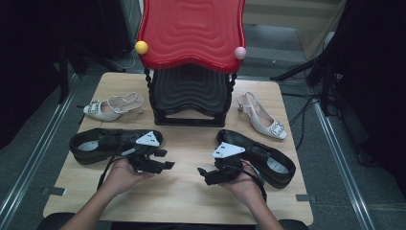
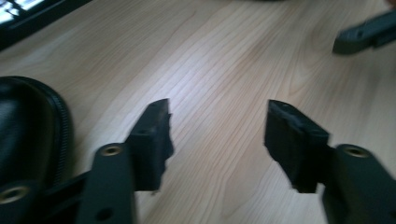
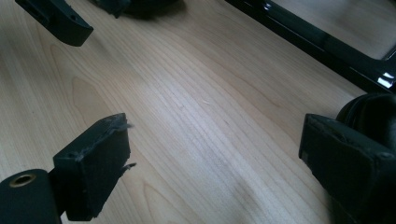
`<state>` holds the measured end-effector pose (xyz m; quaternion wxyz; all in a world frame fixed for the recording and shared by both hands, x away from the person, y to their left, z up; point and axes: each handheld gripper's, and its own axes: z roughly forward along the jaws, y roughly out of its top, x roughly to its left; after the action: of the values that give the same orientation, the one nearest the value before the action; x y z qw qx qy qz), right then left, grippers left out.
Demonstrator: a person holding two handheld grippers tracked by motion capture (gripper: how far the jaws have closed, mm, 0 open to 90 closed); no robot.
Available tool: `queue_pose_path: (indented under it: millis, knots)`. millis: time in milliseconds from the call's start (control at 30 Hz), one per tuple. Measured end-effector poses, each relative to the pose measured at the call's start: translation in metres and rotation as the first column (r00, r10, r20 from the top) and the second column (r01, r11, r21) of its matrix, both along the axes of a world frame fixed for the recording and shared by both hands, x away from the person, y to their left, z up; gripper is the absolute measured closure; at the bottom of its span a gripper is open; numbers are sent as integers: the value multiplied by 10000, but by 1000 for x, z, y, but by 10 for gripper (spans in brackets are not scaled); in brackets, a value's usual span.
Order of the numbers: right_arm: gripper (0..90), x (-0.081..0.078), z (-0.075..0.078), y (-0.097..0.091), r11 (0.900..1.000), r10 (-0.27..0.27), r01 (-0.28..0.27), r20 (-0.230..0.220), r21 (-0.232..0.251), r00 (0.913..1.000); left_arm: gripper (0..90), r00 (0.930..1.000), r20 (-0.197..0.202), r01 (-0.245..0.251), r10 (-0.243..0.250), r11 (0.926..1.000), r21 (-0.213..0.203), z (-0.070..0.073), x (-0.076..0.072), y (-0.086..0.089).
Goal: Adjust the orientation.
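Two black leather shoes lie on the wooden table (image 1: 186, 196): the left black shoe (image 1: 93, 143) beside my left hand, the right black shoe (image 1: 268, 160) beside my right. Each of my hands holds a gripper low over the table's middle, tips turned toward each other. My left gripper (image 1: 166, 159) (image 2: 219, 109) is open over bare wood, the left black shoe (image 2: 28, 126) just to its side. My right gripper (image 1: 203, 176) (image 3: 215, 126) is open too, the right black shoe (image 3: 373, 116) behind one jaw. Nothing sits between either pair of jaws.
A two-tier rack, red shelf (image 1: 191, 28) over a black one (image 1: 189, 93), stands at the table's back middle; its black base (image 3: 317, 32) crosses the right gripper view. A white heeled shoe (image 1: 112, 106) lies back left, another white heeled shoe (image 1: 262, 116) back right.
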<state>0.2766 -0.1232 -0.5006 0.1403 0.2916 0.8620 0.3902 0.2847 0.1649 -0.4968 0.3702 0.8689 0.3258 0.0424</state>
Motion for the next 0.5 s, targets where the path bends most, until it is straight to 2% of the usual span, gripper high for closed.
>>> queue_pose_path:
  millis: [67, 100, 167, 267, 400, 500]
  knots:
    - [93, 0, -1, 0, 9999, -94, 94, -44, 74, 9999, 461, 9996, -229, 188, -184, 9997, 136, 1, 0, 1]
    - [93, 0, -1, 0, 9999, -115, 116, -95, 107, 9999, 457, 9990, -367, 254, -251, 9997, 71, 2, 1, 1]
    - [95, -1, 1, 0, 9999, 3, -2, -50, 150, 10000, 455, 9992, -223, 347, -344, 9993, 104, 2, 0, 1]
    - [160, -2, 3, 0, 9995, 298, -298, -57, 123, 9995, 435, 9989, -301, 371, -365, 9991, 205, 3, 1, 1]
    - [260, -1, 5, 0, 9984, 531, -520, -566, 215, 9970, 406, 9981, -577, 214, -208, 9997, 110, 2, 3, 4]
    - [312, -3, 8, 1, 9976, 663, -654, -470, 220, 9967, 392, 9975, -682, 181, -188, 9998, -111, 4, 3, 7]
